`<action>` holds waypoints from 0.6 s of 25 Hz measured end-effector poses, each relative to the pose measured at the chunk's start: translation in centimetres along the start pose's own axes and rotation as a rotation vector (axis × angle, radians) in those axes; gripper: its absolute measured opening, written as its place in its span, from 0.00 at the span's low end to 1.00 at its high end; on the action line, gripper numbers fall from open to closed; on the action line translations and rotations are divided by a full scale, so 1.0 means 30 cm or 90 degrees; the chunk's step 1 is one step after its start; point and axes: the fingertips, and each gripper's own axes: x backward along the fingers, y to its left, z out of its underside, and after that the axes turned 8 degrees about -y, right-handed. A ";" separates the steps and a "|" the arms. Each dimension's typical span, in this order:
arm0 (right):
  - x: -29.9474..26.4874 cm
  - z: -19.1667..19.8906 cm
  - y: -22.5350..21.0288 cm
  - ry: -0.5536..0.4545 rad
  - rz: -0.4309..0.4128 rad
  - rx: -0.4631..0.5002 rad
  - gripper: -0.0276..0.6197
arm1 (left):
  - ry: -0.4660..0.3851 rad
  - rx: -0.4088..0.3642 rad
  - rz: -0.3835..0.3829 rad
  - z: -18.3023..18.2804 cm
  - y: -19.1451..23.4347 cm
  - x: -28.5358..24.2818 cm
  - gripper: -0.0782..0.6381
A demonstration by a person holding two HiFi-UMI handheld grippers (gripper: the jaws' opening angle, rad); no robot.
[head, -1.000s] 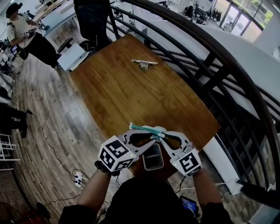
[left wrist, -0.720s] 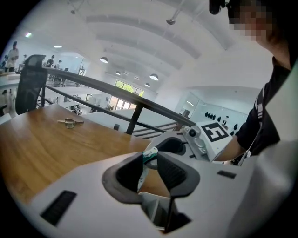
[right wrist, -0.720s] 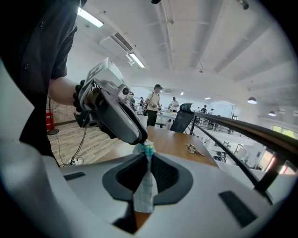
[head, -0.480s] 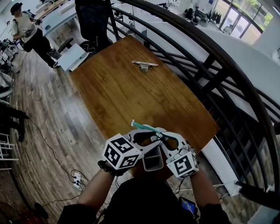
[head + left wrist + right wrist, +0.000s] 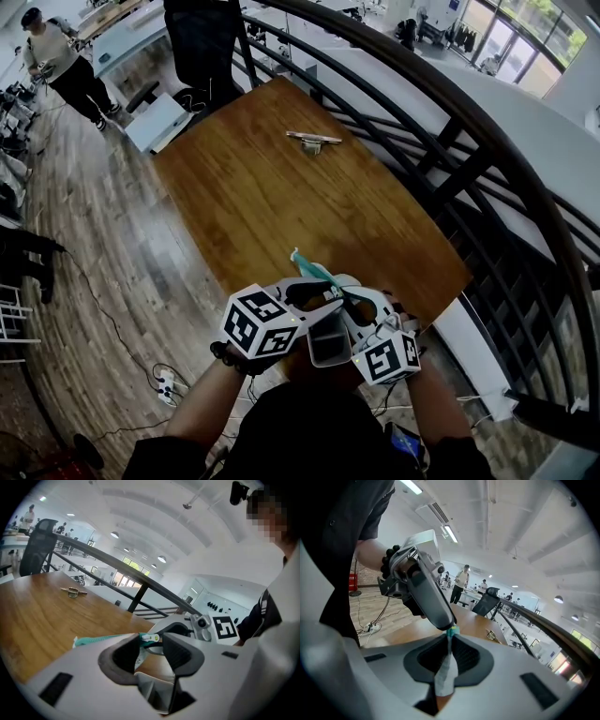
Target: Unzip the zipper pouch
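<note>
Zipper pouch point(image 5: 314, 272) hangs in the air between your two claws, just above the near edge of the bench point(image 5: 281, 187), not resting on the wood. Your right claw point(image 5: 450, 639) is clamped tight on it. The right gripper view shows pale fabric pinched flat between the pads, with the teal zipper tape poking out at the tips. That grip looks like the anchor, holding one end so the zipper line is taut while the other claw works along it.

Your left claw point(image 5: 151, 644) stands about half open and has hold of nothing. The small white-and-green zipper pull point(image 5: 151, 639) sits in the gap between its pads, touching neither as far as I can see. The teal tape runs off to the left of it. You seem to have lined the pull up there so that closing the claw would catch it. The left claw faces the right one nearly nose to nose, which puts the pull close to the anchored end.

How far the zipper is undone I cannot tell, because the teeth are too small in every view. In my judgement the next move needs the left pads to close squarely on the pull, then a draw along the tape away from the right claw. A small metal fitting point(image 5: 312, 139) lies well apart, toward the far edge.
</note>
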 end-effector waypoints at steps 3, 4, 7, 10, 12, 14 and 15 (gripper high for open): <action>-0.002 -0.003 0.017 0.002 -0.008 0.007 0.08 | 0.007 -0.007 -0.003 0.009 0.000 -0.005 0.33; -0.004 -0.004 0.024 0.002 -0.012 0.009 0.08 | 0.012 -0.012 -0.005 0.013 0.001 -0.006 0.33; -0.006 -0.001 0.034 -0.002 -0.020 0.005 0.08 | 0.025 -0.025 -0.004 0.023 0.005 -0.006 0.32; 0.001 0.006 0.036 -0.006 -0.027 -0.001 0.08 | 0.030 -0.014 0.014 0.029 0.002 0.002 0.30; 0.005 0.010 0.038 -0.006 -0.031 0.002 0.08 | 0.033 -0.009 0.024 0.033 -0.003 0.007 0.30; 0.010 0.015 0.038 -0.006 -0.032 -0.002 0.08 | 0.036 -0.007 0.030 0.035 -0.006 0.009 0.28; 0.012 0.019 0.037 -0.006 -0.032 -0.004 0.08 | 0.037 -0.006 0.032 0.036 -0.008 0.010 0.28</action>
